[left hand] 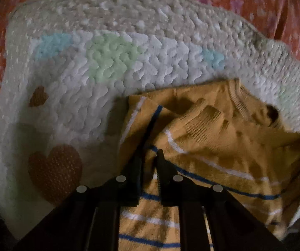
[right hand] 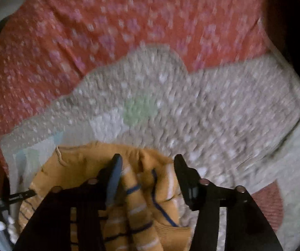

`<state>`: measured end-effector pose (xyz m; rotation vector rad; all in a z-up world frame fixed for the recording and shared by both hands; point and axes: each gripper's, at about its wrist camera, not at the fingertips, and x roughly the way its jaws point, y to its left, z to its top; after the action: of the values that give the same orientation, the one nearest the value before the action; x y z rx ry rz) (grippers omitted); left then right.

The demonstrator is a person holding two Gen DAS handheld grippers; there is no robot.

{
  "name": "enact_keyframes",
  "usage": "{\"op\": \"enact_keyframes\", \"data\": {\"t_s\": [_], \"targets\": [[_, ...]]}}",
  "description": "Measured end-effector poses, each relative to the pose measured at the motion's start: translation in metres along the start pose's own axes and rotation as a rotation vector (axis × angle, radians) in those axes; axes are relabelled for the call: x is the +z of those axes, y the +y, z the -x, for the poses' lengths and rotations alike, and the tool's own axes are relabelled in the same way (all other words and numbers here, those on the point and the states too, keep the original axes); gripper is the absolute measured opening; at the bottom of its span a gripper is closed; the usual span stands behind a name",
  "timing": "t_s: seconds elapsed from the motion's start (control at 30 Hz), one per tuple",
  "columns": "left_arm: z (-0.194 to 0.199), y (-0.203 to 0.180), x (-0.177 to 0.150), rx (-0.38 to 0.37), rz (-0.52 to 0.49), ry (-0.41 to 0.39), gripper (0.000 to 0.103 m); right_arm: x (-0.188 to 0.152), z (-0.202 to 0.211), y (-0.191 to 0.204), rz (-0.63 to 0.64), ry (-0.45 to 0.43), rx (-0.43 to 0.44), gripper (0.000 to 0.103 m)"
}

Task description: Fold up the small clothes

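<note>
A small mustard-yellow knit sweater (left hand: 212, 146) with white and blue stripes lies crumpled on a white fluffy mat (left hand: 108, 79). My left gripper (left hand: 149, 156) is shut on a fold of the sweater near its striped edge. In the right wrist view the sweater (right hand: 141, 188) is bunched between the jaws of my right gripper (right hand: 148, 161), which stand wide apart around the cloth without pinching it. The left gripper's tip (right hand: 22, 195) shows at the far left of that view.
The mat (right hand: 191, 108) has pastel blue and green patches and orange hearts (left hand: 54, 169). It lies on an orange bedspread (right hand: 87, 31) with a pale flower print. The right view is blurred.
</note>
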<state>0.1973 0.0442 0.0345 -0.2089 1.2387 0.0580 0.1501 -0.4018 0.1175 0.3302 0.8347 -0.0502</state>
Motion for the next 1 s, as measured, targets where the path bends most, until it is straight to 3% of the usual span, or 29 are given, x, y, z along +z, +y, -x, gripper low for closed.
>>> {"op": "enact_keyframes", "data": {"t_s": [0.1, 0.17, 0.27, 0.37, 0.43, 0.47, 0.53, 0.57, 0.6, 0.67, 0.73, 0.77, 0.8, 0.9, 1.0], "targets": [[0.022, 0.02, -0.006, -0.036, 0.078, -0.011, 0.014, -0.004, 0.02, 0.011, 0.029, -0.046, 0.011, 0.059], [0.041, 0.02, -0.013, -0.034, 0.091, -0.026, 0.014, -0.009, 0.023, 0.022, 0.031, -0.025, 0.12, 0.057], [0.057, -0.011, -0.027, -0.057, -0.002, -0.061, 0.024, -0.022, 0.004, 0.048, 0.085, 0.121, 0.338, 0.046], [0.039, -0.048, -0.029, -0.056, -0.114, -0.047, 0.028, -0.037, -0.027, 0.065, 0.114, 0.27, 0.43, 0.046], [0.021, -0.053, -0.03, -0.067, -0.114, 0.002, 0.028, -0.043, -0.047, 0.063, 0.115, 0.34, 0.389, 0.046], [0.008, -0.054, -0.031, -0.048, -0.104, 0.029, 0.028, -0.043, -0.055, 0.055, 0.118, 0.339, 0.276, 0.044], [-0.004, -0.049, -0.031, -0.043, -0.088, 0.033, 0.028, -0.038, -0.056, 0.041, 0.121, 0.284, 0.125, 0.035], [-0.002, -0.049, -0.033, -0.046, -0.098, 0.015, 0.028, -0.031, -0.052, 0.03, 0.116, 0.235, 0.037, 0.02], [-0.002, -0.05, -0.034, -0.043, -0.111, 0.007, 0.028, -0.026, -0.048, 0.021, 0.099, 0.202, -0.007, 0.012], [0.001, -0.052, -0.036, -0.034, -0.133, -0.002, 0.028, -0.016, -0.037, 0.0, 0.013, 0.16, -0.014, 0.012], [0.003, -0.05, -0.036, -0.05, -0.123, -0.004, 0.028, -0.01, -0.026, -0.016, -0.049, 0.125, -0.039, 0.02], [0.004, -0.047, -0.036, -0.062, -0.108, -0.003, 0.028, -0.007, -0.021, -0.023, -0.062, 0.098, -0.082, 0.04], [0.007, -0.042, -0.036, -0.084, -0.079, -0.001, 0.028, -0.005, -0.016, -0.029, -0.081, 0.076, -0.098, 0.046], [0.02, -0.026, -0.039, -0.102, -0.035, -0.009, 0.028, -0.003, 0.002, -0.044, -0.152, 0.057, 0.013, 0.046], [0.039, -0.026, -0.05, -0.066, -0.09, -0.064, 0.032, -0.01, 0.005, -0.016, -0.042, 0.13, 0.21, 0.046]]}}
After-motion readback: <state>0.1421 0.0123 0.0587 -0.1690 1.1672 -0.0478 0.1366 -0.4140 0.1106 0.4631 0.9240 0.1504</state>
